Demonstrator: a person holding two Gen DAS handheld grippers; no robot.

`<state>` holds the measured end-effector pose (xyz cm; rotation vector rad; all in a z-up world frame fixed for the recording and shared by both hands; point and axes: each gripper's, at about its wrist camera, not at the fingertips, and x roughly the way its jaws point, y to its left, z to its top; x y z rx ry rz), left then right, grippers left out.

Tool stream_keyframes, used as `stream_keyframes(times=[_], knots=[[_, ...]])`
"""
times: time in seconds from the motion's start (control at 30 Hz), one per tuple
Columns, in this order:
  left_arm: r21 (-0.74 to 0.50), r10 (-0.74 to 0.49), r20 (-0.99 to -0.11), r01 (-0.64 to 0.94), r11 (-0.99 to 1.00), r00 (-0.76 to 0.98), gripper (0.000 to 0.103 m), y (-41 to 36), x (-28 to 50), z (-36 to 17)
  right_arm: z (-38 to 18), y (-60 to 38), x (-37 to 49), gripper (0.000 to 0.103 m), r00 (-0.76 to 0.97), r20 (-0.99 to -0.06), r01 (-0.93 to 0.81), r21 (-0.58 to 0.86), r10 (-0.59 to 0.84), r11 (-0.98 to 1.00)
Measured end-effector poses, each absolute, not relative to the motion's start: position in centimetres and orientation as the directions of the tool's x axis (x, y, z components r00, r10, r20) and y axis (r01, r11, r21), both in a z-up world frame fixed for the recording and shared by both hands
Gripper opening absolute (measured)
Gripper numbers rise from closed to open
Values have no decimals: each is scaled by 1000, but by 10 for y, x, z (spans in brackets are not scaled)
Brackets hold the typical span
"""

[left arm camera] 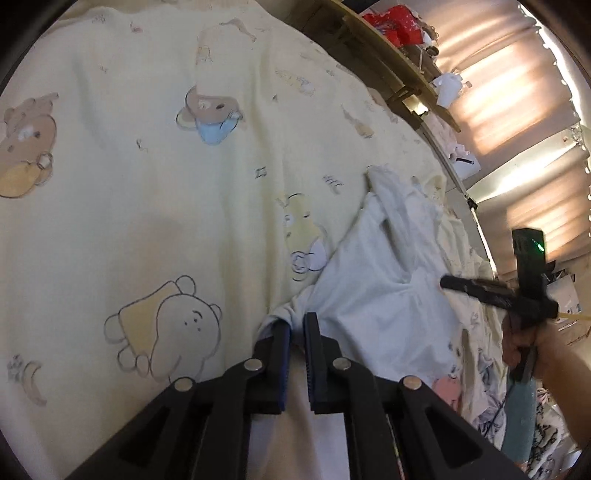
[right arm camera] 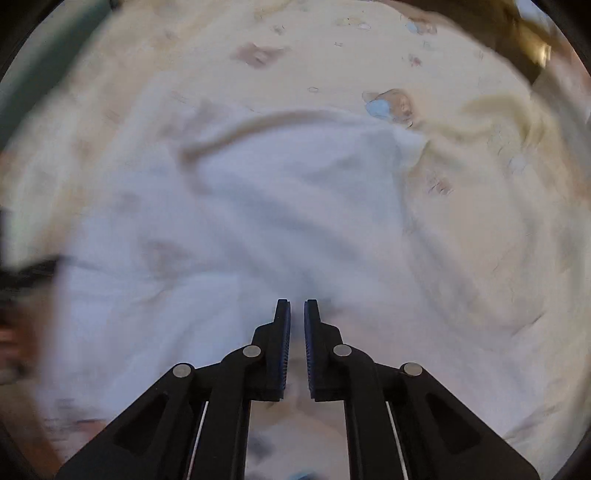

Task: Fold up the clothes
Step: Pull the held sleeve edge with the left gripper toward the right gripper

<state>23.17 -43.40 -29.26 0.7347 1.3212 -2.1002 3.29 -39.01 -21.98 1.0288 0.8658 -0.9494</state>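
The left gripper (left arm camera: 297,325) pinches the white garment's (left arm camera: 373,280) corner on the bear-print sheet (left arm camera: 147,184), while the blurred right view shows only the right gripper (right arm camera: 297,312), fingers narrowly parted, above it.

A: Any writing, labels or numbers to read here?

B: None that I can make out. The yellow sheet (left arm camera: 147,184) carries only cartoon bears and small doodles, no words.

A: What about the white garment (left arm camera: 373,280)?

B: Plain in both views; no tag, no print. The right wrist view is too smeared to read anything anyway.

A: The red cloth (left arm camera: 395,24) on the shelf (left arm camera: 391,62)?

B: It has white marks, but they are too small and blurred to tell whether they are letters or a pattern.

A: And the black device (left arm camera: 528,254) at the right edge?

B: A green light shows on it, no legible text.
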Motion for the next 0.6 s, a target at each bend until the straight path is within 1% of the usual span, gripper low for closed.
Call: stream_keyframes(times=[0.1,0.17,0.27,0.3,0.37,0.43,0.47,0.5,0.57,0.6], knots=[[-576,-173,-684,671,-468,-708,10,-418,229,-271,-219,-370,35,11,339,-909,935,296,-243,198],[-558,-154,-678,640,-528,-719,10,-408,222,-262,-218,-356,37,11,335,-906,938,295,-257,181],[-525,-133,-680,606,-598,-721,10,-397,210,-253,-236,-335,55,10,348,-917,932,315,-195,180],[-497,-144,-691,610,-617,-708,10,-392,205,-250,-242,-328,61,11,352,-920,929,322,-174,180],[-494,-148,-695,618,-612,-703,10,-393,198,-248,-255,-314,73,13,360,-924,925,336,-130,179],[-502,-144,-700,626,-597,-699,13,-397,195,-249,-267,-301,85,12,368,-926,920,349,-85,178],[-507,-136,-703,626,-593,-698,18,-400,193,-249,-273,-294,91,12,372,-926,918,356,-63,176],[-510,-130,-705,626,-590,-697,22,-403,190,-249,-269,-285,87,11,364,-930,918,348,-53,192],[-494,-122,-713,619,-611,-690,23,-412,181,-245,-257,-267,70,11,341,-938,921,322,-57,218],[-482,-120,-717,612,-627,-687,30,-417,174,-242,-246,-257,54,11,348,-934,921,324,-81,216]])
